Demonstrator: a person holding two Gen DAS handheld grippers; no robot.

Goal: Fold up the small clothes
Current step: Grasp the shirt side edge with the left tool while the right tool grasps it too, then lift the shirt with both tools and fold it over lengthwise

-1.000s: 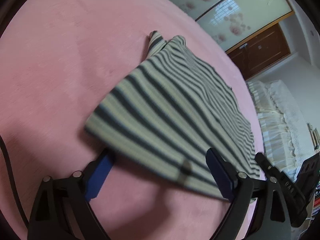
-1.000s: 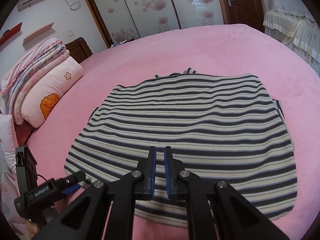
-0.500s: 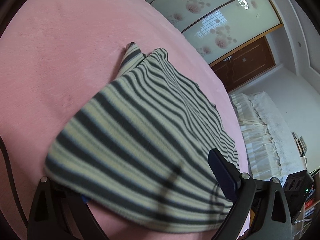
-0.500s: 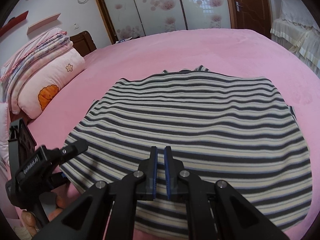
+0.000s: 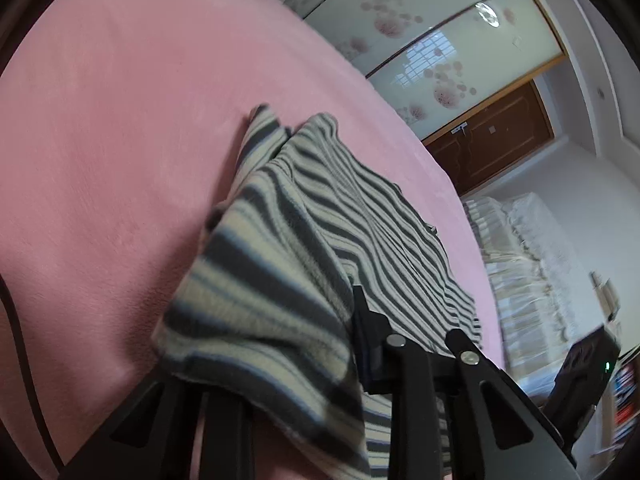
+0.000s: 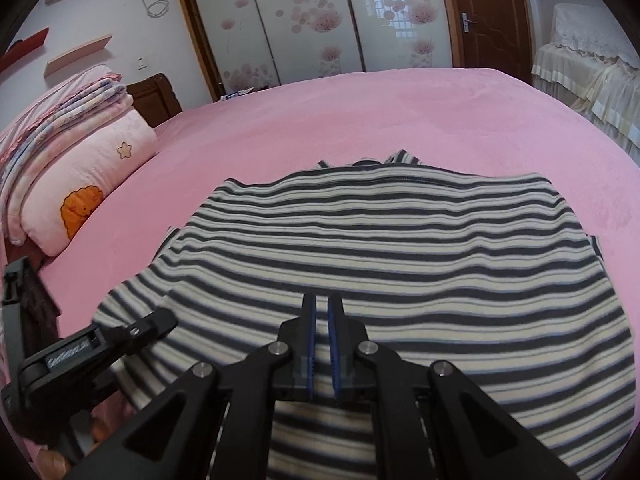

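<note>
A grey-and-cream striped garment (image 6: pixel 400 248) lies spread on the pink bed (image 6: pixel 360 112). In the left wrist view its near corner (image 5: pixel 260 300) is bunched up between the jaws of my left gripper (image 5: pixel 340 304), which are closing on it. One black finger (image 5: pixel 362 320) presses the fold; the other is hidden under the cloth. The right wrist view shows that gripper (image 6: pixel 154 326) at the garment's left near corner. My right gripper (image 6: pixel 322 308) is shut, with nothing visible between its blue pads, low over the garment's near middle.
A pink pillow with an orange print (image 6: pixel 88 196) and folded blankets (image 6: pixel 60 100) lie at the bed's left end. Sliding flowered wardrobe doors (image 6: pixel 304 20) and a brown door (image 6: pixel 488 12) stand behind. A lace-covered sofa (image 6: pixel 592 68) is at the right.
My left gripper's wide jaws slid under the garment's corner and came together on it, bunching the cloth. The right gripper, still shut, moved a little further over the garment.
</note>
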